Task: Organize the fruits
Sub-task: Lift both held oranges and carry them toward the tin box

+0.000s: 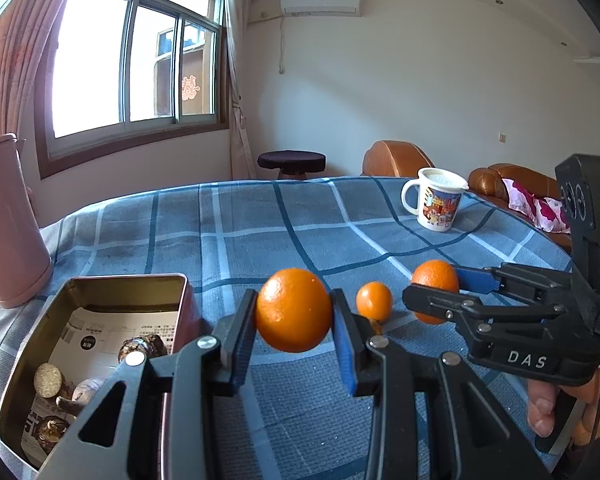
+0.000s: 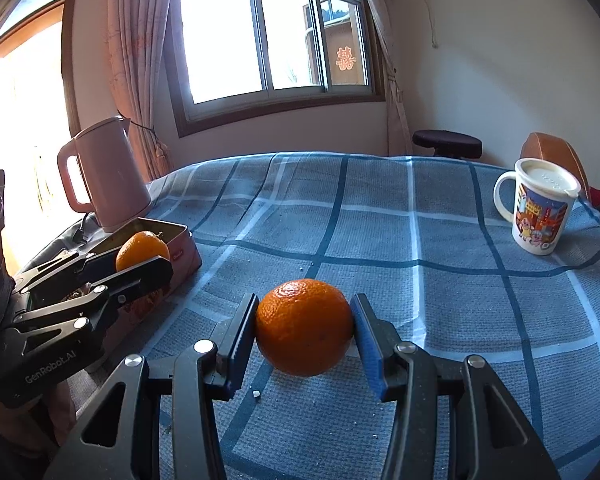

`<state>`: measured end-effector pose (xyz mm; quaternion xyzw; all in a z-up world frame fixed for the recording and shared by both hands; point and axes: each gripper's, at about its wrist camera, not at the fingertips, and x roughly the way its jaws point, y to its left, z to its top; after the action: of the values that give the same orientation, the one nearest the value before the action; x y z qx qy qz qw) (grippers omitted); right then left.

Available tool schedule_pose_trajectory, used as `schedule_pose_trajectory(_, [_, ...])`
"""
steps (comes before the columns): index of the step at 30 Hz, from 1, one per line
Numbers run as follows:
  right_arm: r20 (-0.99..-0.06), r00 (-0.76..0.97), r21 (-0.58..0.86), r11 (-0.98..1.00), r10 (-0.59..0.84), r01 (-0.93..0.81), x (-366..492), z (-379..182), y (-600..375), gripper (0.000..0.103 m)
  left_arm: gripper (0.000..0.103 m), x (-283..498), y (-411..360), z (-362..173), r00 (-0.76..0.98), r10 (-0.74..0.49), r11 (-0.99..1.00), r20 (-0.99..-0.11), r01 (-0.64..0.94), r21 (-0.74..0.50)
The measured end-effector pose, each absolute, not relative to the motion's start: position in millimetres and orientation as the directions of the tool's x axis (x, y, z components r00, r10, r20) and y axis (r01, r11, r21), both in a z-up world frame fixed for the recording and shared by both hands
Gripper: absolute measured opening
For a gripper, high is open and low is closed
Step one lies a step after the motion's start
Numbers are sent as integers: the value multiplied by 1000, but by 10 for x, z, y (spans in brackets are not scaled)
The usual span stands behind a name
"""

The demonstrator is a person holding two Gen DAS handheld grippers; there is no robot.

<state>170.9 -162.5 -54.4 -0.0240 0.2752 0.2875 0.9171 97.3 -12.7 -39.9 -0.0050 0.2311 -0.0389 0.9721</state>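
Both grippers, left gripper (image 1: 294,312) and right gripper (image 2: 304,328), each clamp an orange, so I carry mine gently to the tin box (image 1: 40,320), leaving the small orange (image 1: 374,301) on the cloth right of it.

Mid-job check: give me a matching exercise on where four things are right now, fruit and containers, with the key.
Things:
1. orange in left gripper
2. small orange
3. metal tin
4. mug

States:
A. lidded, at the far right of the checked cloth
B. lying free on the cloth
C. clamped between two pads
D. open, beside the pink kettle

Pairs: 1-C, 2-B, 3-D, 4-A
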Motion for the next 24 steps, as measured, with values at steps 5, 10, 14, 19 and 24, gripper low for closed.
schedule_pose_trajectory(5, [-497, 702, 102, 837, 511, -537, 1663, -518, -1632, 49, 37, 954, -137, -391, 896, -75, 997, -438, 73, -21])
schedule_pose_trajectory(10, [-475, 718, 93, 840, 509, -534, 1626, -496, -1650, 49, 37, 939, -144, -385, 900, -73, 997, -431, 74, -15])
schedule_pose_trajectory(14, [-458, 729, 89, 842, 509, -532, 1601, -480, -1660, 49, 37, 937, -148, -378, 901, -72, 997, -428, 73, -14])
schedule_pose_trajectory(19, [-437, 741, 83, 843, 510, -531, 1560, -461, -1680, 49, 37, 923, -148, -365, 904, -70, 997, -421, 72, -12])
schedule_pose_trajectory(24, [-417, 753, 76, 845, 509, -529, 1527, -442, -1691, 49, 37, 919, -152, -355, 907, -69, 997, -415, 72, -8])
